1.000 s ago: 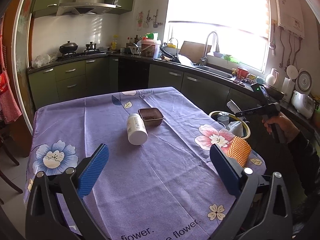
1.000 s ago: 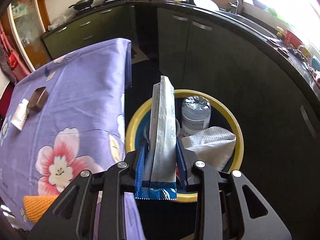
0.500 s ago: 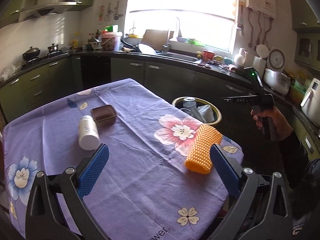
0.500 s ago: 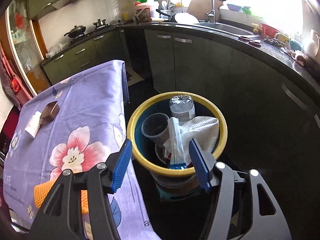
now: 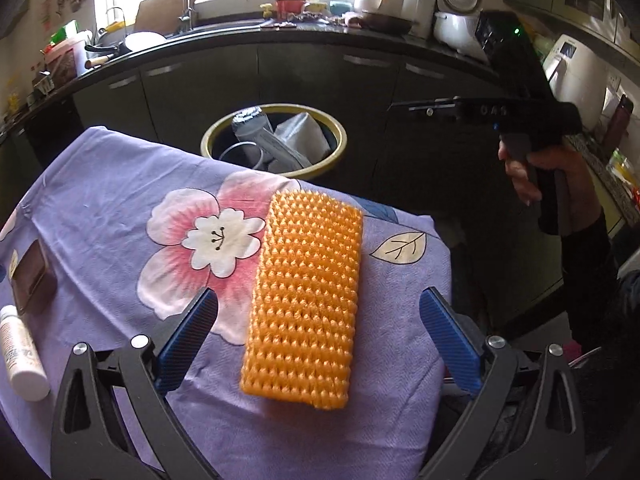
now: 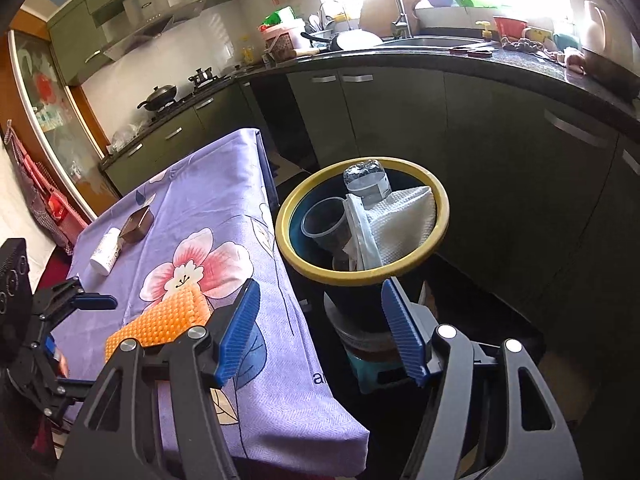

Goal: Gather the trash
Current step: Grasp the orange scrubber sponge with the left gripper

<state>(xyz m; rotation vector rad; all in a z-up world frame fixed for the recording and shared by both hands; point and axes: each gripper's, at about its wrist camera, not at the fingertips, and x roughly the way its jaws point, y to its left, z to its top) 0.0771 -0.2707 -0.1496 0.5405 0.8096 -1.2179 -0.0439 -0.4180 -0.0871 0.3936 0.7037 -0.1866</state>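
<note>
While the orange foam net (image 5: 304,300) lies flat on the purple-clothed bench (image 5: 100,184), near the corner beside the bin (image 6: 400,268), we have the left hand-held gripper (image 5: 316,340) poised over it with jaws wide apart, one pad on each long side and neither touching. We judge the net very light, soft and springy, so it should crush under a squeeze and not slip; closing across its narrow width near the middle looks best. Our right hand-held gripper (image 6: 324,332) has just been opening and is empty, spread apart just short of the bin, where the wrapper (image 6: 362,236) now rests.
</note>
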